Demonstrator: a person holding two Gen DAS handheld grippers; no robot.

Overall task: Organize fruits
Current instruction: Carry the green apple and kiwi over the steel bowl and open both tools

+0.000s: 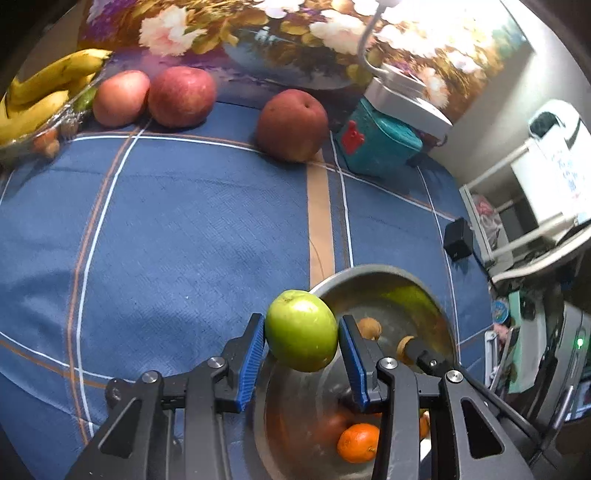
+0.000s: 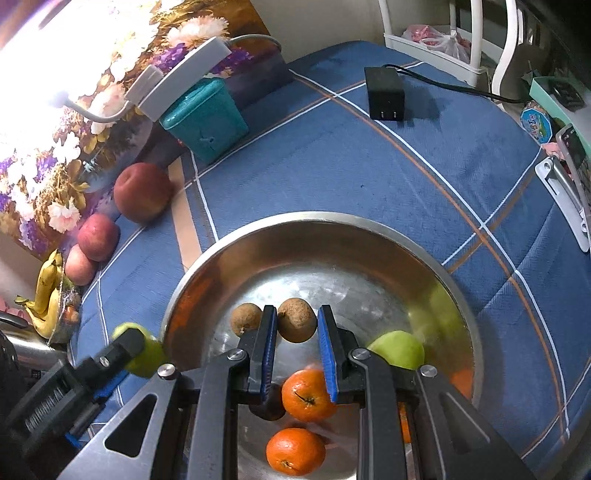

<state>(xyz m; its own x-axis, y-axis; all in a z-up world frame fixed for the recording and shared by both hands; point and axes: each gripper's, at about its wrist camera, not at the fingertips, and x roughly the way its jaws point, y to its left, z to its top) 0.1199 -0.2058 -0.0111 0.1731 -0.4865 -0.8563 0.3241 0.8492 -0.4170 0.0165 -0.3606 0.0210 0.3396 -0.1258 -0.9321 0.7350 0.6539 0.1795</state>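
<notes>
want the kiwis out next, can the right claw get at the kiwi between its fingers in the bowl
Probably yes: the right claw is open, straddling one kiwi in the steel bowl. A second kiwi sits just outside its left finger.

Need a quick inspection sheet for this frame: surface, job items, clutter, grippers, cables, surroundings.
Surface: blue checked cloth.
Job's things: metal bowl holds two oranges, two kiwis and a green apple; three red apples and bananas lie along the back.
Clutter: teal box, black adapter.
Grippers: left gripper shut on a second green apple at the bowl's rim; right gripper around a kiwi, contact unclear.
Cables: adapter lead, grey lamp neck.
Surroundings: flower painting, white rack.
</notes>
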